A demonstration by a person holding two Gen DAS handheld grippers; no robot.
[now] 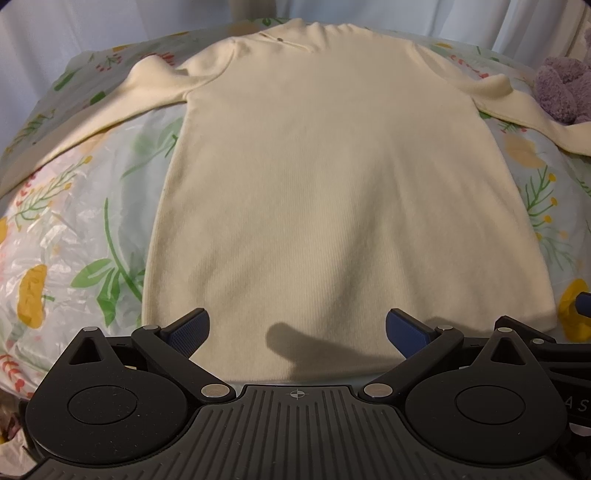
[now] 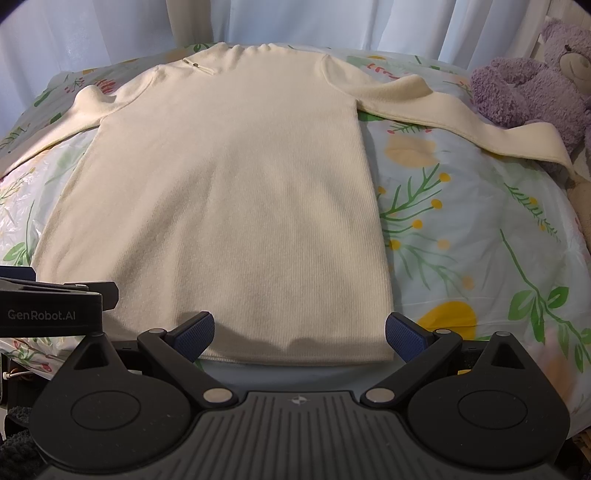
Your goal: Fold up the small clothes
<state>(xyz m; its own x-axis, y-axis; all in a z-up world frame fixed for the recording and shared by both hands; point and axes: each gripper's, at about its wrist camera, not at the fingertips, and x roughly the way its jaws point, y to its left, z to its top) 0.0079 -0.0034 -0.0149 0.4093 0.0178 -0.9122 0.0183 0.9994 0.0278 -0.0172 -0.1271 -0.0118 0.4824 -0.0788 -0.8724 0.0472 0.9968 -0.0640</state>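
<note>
A cream sweater [image 1: 332,184] lies flat and face down on a flowered cover [image 1: 74,229], hem toward the cameras, neck at the far edge by a pale curtain [image 2: 295,22]. Its left sleeve [image 1: 110,110] runs out over the cover toward the left edge; the right sleeve [image 2: 461,118] stretches the other way and ends against a purple plush bear [image 2: 535,81].

The left gripper [image 1: 297,332] hangs just above the hem, jaws spread wide, nothing between its blue pads [image 1: 190,330]. Its view sits nearly centred on the sweater body and shows a dark shadow on the knit right at the hem, between the jaws. Of the bear it shows only a corner at the far right, and a sliver of the other tool at the right edge.

The right gripper [image 2: 299,334] is likewise released and empty, its pads [image 2: 404,336] straddling the hem near the sweater's right bottom corner. This view shows the hem edge itself with a strip of bare cover in front, a wide stretch of cover with green stems and yellow flowers to the right, and the whole bear. At its left edge the body of the left tool, lettered "GenRobot.AI", shows beside the sweater's lower left side.
</note>
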